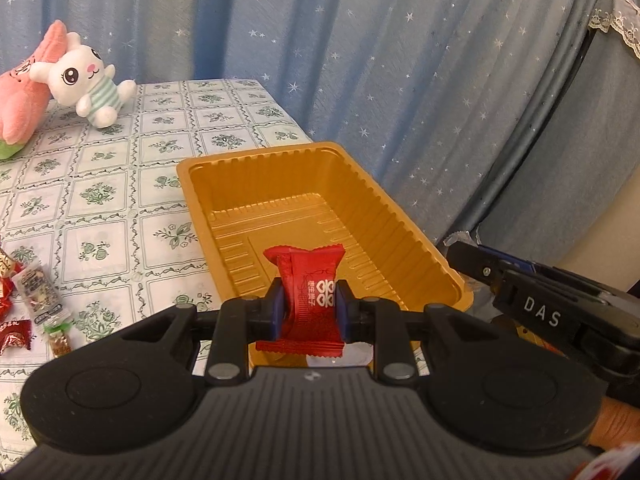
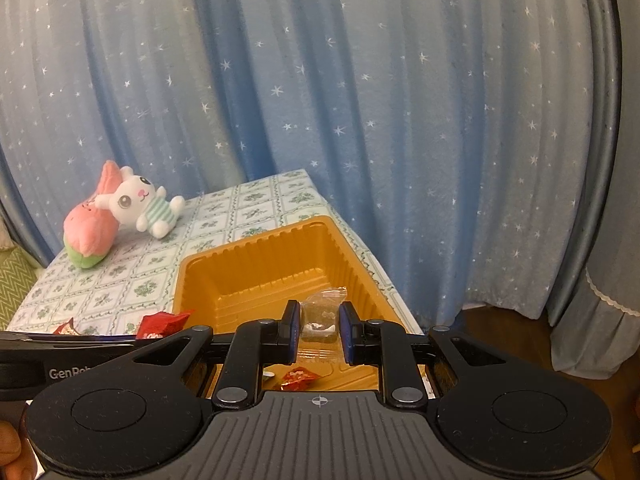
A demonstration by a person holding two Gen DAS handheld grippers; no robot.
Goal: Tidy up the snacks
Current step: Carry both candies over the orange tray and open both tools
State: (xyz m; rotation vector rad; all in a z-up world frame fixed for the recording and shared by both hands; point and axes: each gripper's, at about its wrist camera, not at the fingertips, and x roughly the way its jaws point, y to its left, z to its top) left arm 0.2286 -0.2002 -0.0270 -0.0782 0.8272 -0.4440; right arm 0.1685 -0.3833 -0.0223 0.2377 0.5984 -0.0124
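2 grippers over the gold tray (image 1: 404, 216): left gripper (image 1: 310, 304) pinches a red packet (image 1: 310, 280), right gripper (image 2: 319, 330) a clear one (image 2: 319, 316).

In the left wrist view, loose snack packets (image 1: 38, 294) at the lower left run off the frame's edge, their print too small to read. The gold tray (image 1: 256, 162) has its near end hidden behind the red packet (image 1: 310, 300). The pink plush (image 1: 24, 92) is cut off at the upper left.

Soft, even indoor light fills both views, with faint shadows and a warm cast. Fisheye lenses bend the curtain (image 2: 360, 100) at the edges and darken the corners. The tray (image 1: 256, 168) shows a mild sheen; detail is slightly soft.
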